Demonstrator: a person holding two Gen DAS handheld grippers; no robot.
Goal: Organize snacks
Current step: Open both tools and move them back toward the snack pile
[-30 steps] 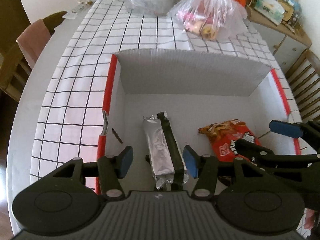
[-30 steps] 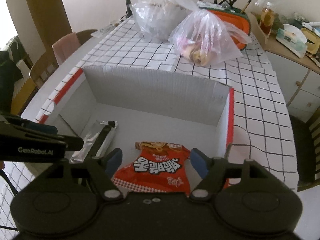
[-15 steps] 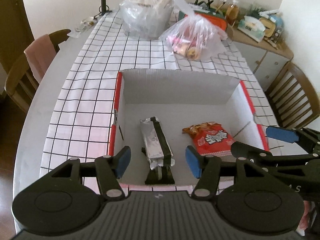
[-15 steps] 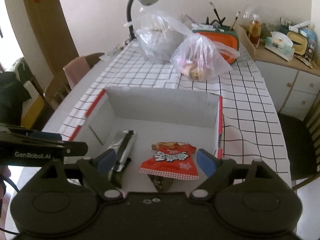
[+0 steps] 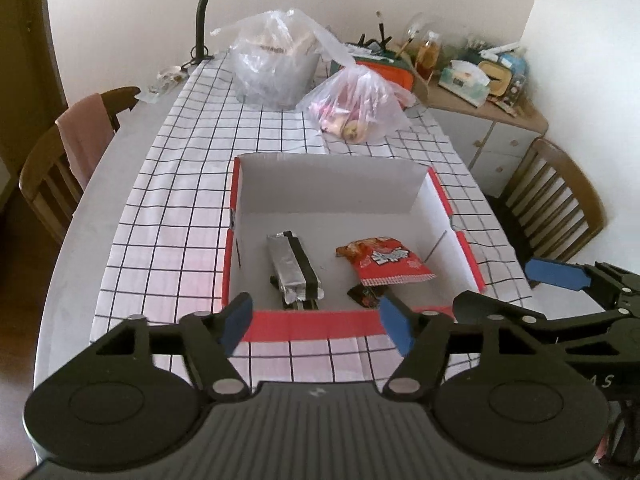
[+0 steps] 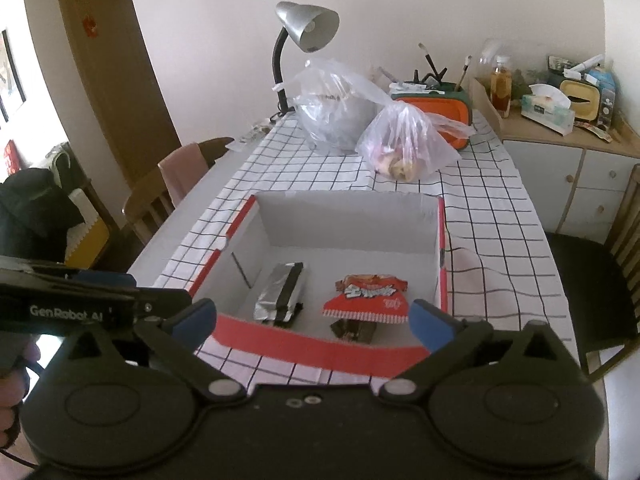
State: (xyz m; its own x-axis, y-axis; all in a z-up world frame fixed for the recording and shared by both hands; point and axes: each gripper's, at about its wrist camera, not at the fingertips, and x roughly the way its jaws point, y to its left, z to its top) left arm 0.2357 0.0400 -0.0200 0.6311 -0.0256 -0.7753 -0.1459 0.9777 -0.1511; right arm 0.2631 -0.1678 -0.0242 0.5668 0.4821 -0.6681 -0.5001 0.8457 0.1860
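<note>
Snacks lie in your box (image 5: 438, 188): silver packet (image 5: 289, 261) left, red bag (image 5: 383, 261) right, covering a dark wrapper (image 5: 366, 295); both grippers, left (image 5: 316, 326) and right (image 6: 313, 318), have just spread, empty; only your right view shows a hand (image 6: 10, 392).

Red snack bag (image 6: 366, 296) and silver packet (image 6: 280, 292) inside white box (image 6: 348, 216), apart.

box (image 5: 424, 184): white inside, red rim, open, on checked cloth | silver packet (image 5: 294, 266): black stripe, flat, left part of floor | red bag (image 5: 384, 262): flat, right part, overlapping a small dark packet (image 5: 366, 295) by the near wall
</note>
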